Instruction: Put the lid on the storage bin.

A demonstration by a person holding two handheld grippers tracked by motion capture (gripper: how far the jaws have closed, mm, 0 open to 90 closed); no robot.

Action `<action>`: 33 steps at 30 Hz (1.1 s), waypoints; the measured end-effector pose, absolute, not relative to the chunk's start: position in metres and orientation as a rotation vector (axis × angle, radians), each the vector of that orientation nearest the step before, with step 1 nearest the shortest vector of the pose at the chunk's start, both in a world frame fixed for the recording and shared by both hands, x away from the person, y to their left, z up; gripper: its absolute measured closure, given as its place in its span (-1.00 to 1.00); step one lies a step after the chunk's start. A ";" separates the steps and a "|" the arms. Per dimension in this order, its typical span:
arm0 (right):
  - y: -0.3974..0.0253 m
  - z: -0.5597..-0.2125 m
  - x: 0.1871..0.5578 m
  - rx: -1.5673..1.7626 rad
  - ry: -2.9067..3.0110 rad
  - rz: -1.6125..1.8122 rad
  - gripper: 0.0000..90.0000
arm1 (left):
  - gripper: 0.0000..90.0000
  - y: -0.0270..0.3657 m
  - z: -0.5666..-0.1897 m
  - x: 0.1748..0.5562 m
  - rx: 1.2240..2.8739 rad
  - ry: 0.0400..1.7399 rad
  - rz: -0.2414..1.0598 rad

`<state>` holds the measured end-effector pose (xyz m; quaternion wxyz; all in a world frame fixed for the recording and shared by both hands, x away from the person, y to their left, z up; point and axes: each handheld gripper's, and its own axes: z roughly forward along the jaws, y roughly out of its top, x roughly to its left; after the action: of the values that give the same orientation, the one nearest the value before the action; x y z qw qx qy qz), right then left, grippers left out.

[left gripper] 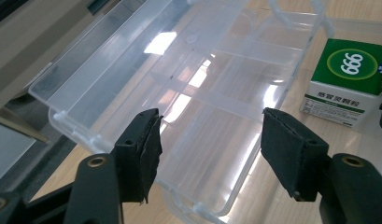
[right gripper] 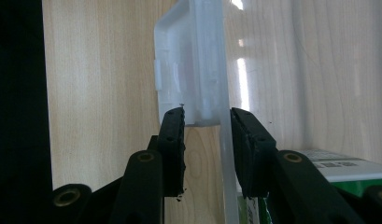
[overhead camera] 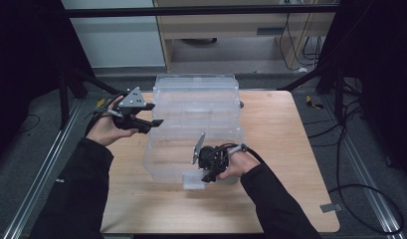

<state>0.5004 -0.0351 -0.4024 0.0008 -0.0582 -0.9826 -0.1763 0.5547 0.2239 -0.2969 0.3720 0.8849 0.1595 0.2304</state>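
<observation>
A clear plastic organiser box (overhead camera: 196, 107) lies open on the wooden table (overhead camera: 280, 149); its divided tray (left gripper: 216, 79) shows in the left gripper view. A green-and-white carton marked 666 (left gripper: 350, 79) sits inside it, and its edge (right gripper: 338, 170) shows behind the front wall. My left gripper (overhead camera: 155, 114) hovers at the box's left side, its jaws wide apart over the tray (left gripper: 212, 140) with nothing between them. My right gripper (overhead camera: 207, 177) is at the box's front edge. Its jaws (right gripper: 207, 121) are closed on the front wall at the base of the white latch (right gripper: 179, 65).
The table's near edge and right half are bare wood. Black frame posts (overhead camera: 66, 94) and cables (overhead camera: 350, 189) lie on the grey floor around the table. A wooden cabinet (overhead camera: 231, 25) stands behind it.
</observation>
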 end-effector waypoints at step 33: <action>-0.034 -0.402 0.500 -0.173 -3.094 -0.539 0.49 | -0.04 0.181 -0.281 0.595 2.466 0.168 0.686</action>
<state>0.5002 -0.0343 -0.4020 -0.0019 -0.0551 -0.9836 -0.1715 0.5948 0.1807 -0.2805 0.2841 0.9217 0.0628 0.2564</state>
